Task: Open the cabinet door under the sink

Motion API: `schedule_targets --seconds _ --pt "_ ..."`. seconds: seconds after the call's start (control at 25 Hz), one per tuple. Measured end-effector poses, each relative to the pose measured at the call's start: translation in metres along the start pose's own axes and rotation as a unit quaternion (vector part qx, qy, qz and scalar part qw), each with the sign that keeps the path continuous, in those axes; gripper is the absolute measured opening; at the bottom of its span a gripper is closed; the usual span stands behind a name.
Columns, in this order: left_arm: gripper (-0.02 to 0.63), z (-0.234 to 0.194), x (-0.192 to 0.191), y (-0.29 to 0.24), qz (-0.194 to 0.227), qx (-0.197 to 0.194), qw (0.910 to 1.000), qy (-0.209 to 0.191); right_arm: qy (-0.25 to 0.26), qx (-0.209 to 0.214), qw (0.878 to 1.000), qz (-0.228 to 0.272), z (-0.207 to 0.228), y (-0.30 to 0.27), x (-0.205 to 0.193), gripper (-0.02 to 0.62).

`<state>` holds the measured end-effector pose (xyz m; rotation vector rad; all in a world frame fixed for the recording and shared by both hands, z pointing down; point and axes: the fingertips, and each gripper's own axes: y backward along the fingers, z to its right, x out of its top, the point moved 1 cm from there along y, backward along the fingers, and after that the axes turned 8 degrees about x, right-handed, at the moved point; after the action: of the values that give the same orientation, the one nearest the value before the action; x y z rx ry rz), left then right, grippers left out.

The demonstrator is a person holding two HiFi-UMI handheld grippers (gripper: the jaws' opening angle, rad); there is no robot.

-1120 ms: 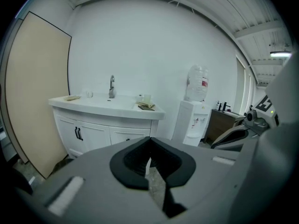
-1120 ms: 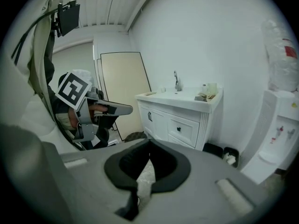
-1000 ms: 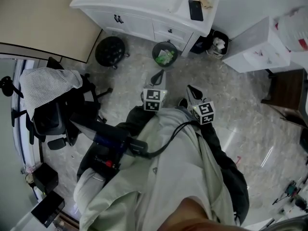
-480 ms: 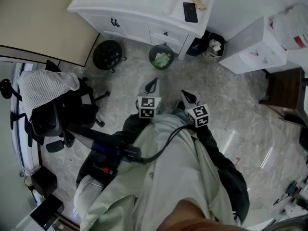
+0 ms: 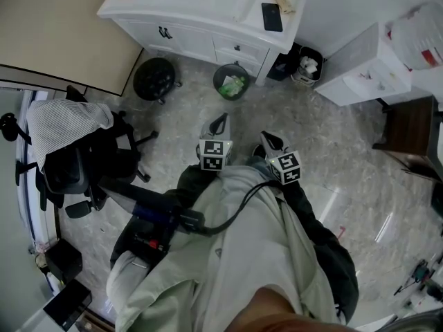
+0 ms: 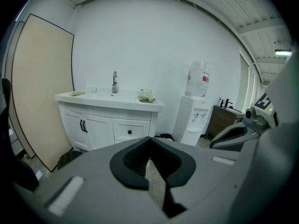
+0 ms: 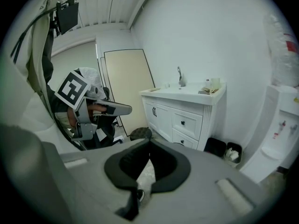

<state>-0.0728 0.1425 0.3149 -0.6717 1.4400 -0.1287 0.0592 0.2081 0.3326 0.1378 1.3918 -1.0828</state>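
Observation:
The white sink cabinet [image 5: 181,36] stands at the top of the head view, its two doors closed, with paired black handles [image 5: 165,32]. The left gripper view shows the same handles [image 6: 83,126] far ahead. My left gripper [image 5: 221,118] hovers over the floor well short of the cabinet, shut and empty. In its own view the left gripper [image 6: 150,139] has its pads meeting at the tip. To its right my right gripper [image 5: 265,135] is held level with it. The right gripper [image 7: 149,141] is shut on nothing, with the cabinet [image 7: 175,118] beyond it.
A black round stool [image 5: 155,77] and a green-lined bin [image 5: 233,81] sit on the floor before the cabinet. Two small bins [image 5: 308,62] and a water dispenser [image 5: 360,64] stand to its right, and an office chair [image 5: 69,151] at the left. A phone [image 5: 272,16] lies on the counter.
The head view has shifted slightly, so the cabinet sits a little further left than a second ago. My left gripper has drifted slightly over the floor. Both grippers stay shut.

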Motion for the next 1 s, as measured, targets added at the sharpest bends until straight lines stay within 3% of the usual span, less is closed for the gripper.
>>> schedule_targets --seconds 1.0 --pt "0.006 0.009 0.001 -0.014 -0.003 -0.004 1.0000 0.004 0.012 -0.010 1.000 -0.008 0.013 0.005 0.000 0.002"
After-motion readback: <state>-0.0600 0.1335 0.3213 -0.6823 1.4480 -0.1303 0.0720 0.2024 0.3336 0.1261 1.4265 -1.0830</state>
